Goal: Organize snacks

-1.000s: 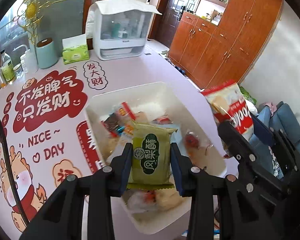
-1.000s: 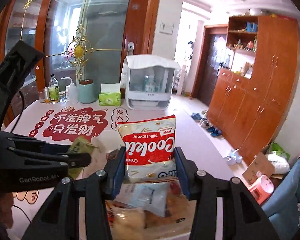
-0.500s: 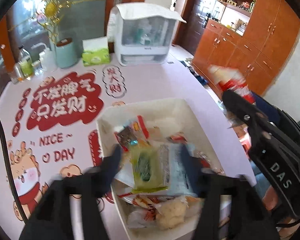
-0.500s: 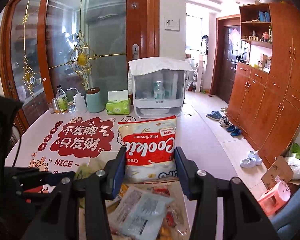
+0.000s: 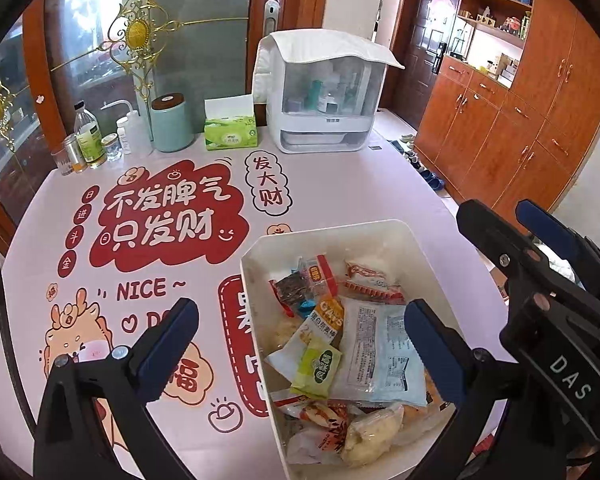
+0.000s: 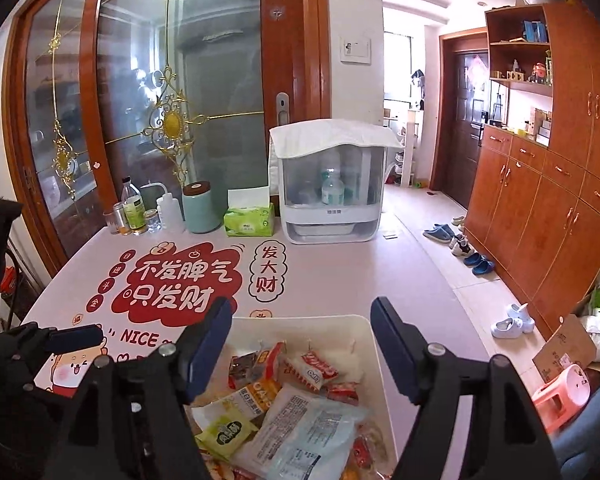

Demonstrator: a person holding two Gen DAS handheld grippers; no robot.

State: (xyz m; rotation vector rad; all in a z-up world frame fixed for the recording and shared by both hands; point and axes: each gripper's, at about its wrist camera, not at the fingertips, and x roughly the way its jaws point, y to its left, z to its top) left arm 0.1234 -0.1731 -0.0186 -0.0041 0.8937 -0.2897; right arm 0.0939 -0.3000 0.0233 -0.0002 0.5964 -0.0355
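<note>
Both the left hand-held gripper (image 5: pixel 300 328) and right hand-held gripper (image 6: pixel 302 334) hang with jaws spread wide and empty above the rounded white plastic bin (image 5: pixel 328 232) on the glossy printed bench (image 5: pixel 172 216). Crinkly foil snack packets (image 5: pixel 374 348) fill the bin, a small green packet (image 5: pixel 316 368) lying flat among them. Only the right wrist view shows shoes (image 6: pixel 474 258) on the tiled floor.

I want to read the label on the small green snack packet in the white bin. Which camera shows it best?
The left wrist view: the small green snack packet lies whole and unobstructed atop the pile in the white plastic bin. In the right wrist view the packet lies low, beside a gripper finger.
</note>
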